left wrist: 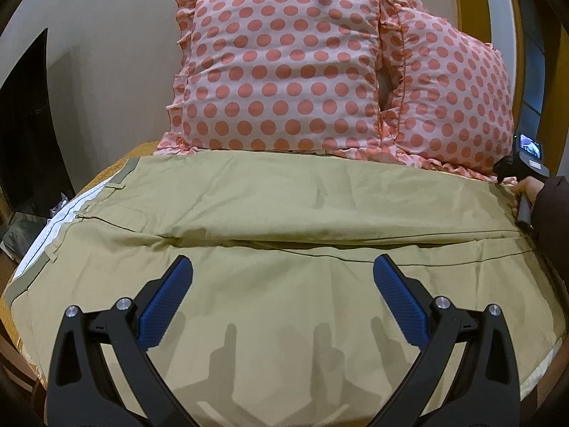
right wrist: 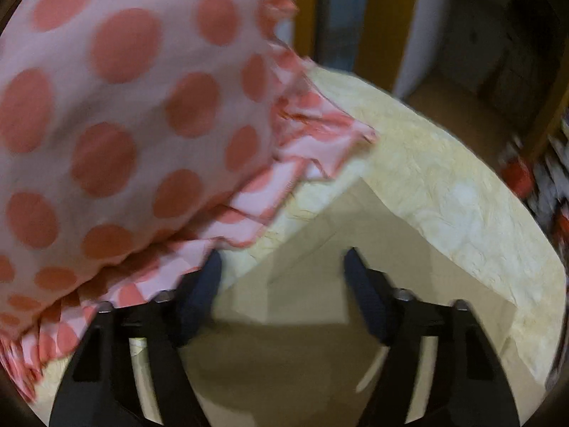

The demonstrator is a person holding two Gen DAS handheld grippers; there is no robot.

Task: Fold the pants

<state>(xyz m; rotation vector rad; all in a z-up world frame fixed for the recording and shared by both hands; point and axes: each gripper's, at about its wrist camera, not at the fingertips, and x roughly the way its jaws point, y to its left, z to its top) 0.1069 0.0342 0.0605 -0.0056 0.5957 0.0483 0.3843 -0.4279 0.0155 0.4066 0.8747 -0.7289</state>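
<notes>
Khaki pants (left wrist: 270,213) lie spread flat across the bed, waistband at the left, legs running to the right. My left gripper (left wrist: 282,267) is open and empty, hovering over the near leg. My right gripper (right wrist: 282,259) is open, just above the hem corner of the pants (right wrist: 320,277), close to the pillow's ruffle. In the left wrist view the right gripper (left wrist: 517,178) shows at the far right edge in a hand, at the far leg's hem.
Two pink pillows with coral dots (left wrist: 284,71) lean against the wall behind the pants; one fills the left of the right wrist view (right wrist: 124,124). A yellowish bedspread (right wrist: 444,185) shows around the hem. Bed edge and floor lie to the right (right wrist: 462,106).
</notes>
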